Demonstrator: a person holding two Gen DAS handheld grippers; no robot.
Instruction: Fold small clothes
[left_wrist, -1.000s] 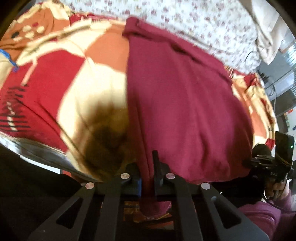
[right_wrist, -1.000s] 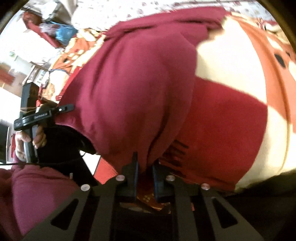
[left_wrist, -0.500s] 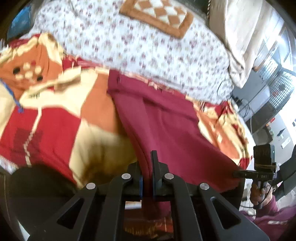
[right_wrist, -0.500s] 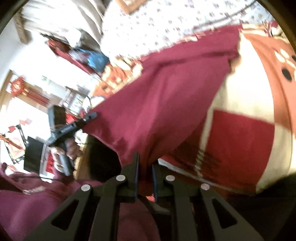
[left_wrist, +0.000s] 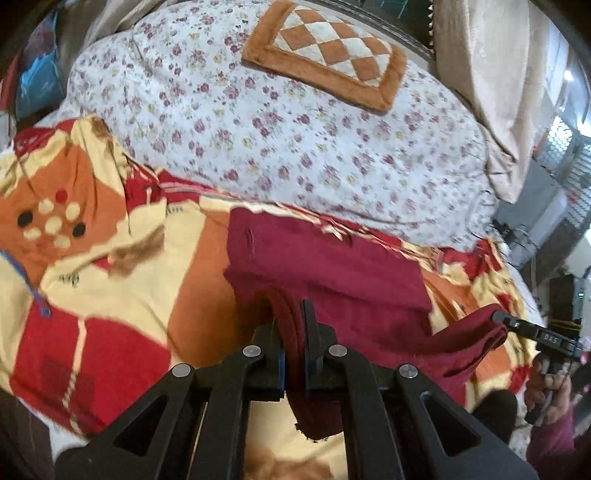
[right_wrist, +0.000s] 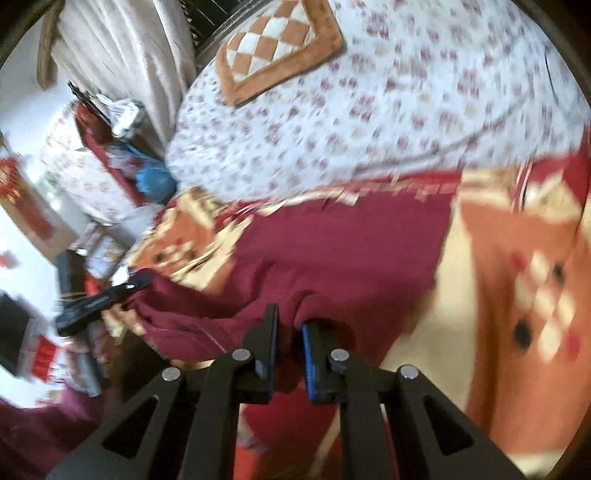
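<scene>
Near hem lifted for the fold

Both the left gripper and right gripper pinch the maroon garment on the patterned blanket; carry both corners level to its far edge.

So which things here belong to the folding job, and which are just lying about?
In the job:
- maroon garment
- left gripper, shut on it
- right gripper, shut on it

Lying about:
- patterned blanket
- floral quilt
- checked cushion

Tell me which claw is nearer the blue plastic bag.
Left. The left claw holds the maroon garment toward the blue bag; the right claw holds the corner farther away.
</scene>
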